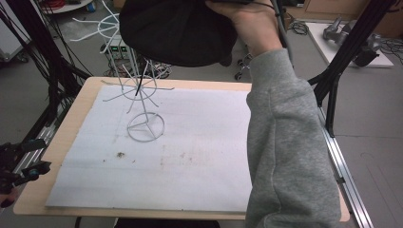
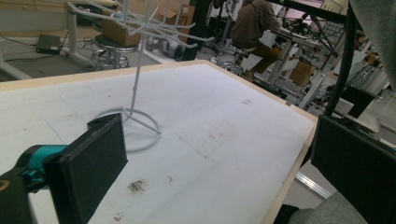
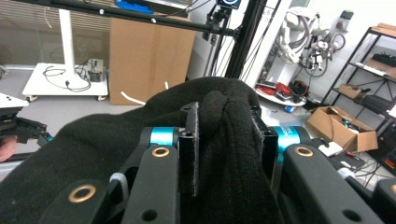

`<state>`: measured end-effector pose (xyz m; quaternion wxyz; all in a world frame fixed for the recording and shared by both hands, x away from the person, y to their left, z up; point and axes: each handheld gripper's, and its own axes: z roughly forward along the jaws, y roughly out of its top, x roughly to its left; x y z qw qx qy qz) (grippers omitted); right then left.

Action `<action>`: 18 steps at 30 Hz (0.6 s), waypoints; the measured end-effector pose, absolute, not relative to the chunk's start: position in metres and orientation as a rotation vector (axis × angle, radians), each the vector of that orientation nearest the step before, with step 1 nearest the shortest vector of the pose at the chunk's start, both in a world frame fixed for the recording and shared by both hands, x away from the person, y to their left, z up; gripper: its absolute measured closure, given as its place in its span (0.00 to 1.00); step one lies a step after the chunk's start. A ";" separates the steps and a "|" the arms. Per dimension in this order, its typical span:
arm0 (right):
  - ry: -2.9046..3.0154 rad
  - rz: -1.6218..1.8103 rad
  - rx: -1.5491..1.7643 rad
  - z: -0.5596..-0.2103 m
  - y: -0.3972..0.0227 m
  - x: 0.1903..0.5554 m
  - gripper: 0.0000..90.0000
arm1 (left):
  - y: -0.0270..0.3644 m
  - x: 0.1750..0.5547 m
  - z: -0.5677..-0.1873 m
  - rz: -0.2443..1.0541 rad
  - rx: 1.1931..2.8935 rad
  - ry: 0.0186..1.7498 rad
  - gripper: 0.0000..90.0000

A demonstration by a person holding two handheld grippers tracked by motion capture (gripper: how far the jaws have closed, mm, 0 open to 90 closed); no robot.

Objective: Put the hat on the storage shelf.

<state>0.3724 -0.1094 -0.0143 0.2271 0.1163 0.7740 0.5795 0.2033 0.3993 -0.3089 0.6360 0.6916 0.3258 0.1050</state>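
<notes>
At the near left corner of the table [image 1: 71,123], the left gripper [image 1: 19,166] waits with its jaws spread and empty, angled toward the white wire stand [image 1: 142,102], likely ready to steady it. Farther off, the stand sits on the white foam sheet [image 1: 190,156] toward the table's far left. Above it, the right gripper [image 3: 226,140] pinches a fold of the black knit hat [image 1: 176,28], seemingly to hang it there.

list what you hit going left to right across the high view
left gripper at the table's left edge → white wire stand on the foam mat → black hat held up high → grey sleeve → black frame leg
</notes>
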 end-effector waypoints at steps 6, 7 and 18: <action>2.104 1.578 0.299 -0.024 -0.106 0.367 0.78 | 0.399 0.204 -0.310 0.237 1.582 0.746 0.04; 2.108 1.574 0.303 -0.025 -0.106 0.366 0.78 | 0.399 0.204 -0.310 0.237 1.580 0.747 0.04; 2.167 1.556 0.291 -0.050 -0.106 0.368 0.78 | 0.393 0.205 -0.310 0.235 1.597 0.738 0.04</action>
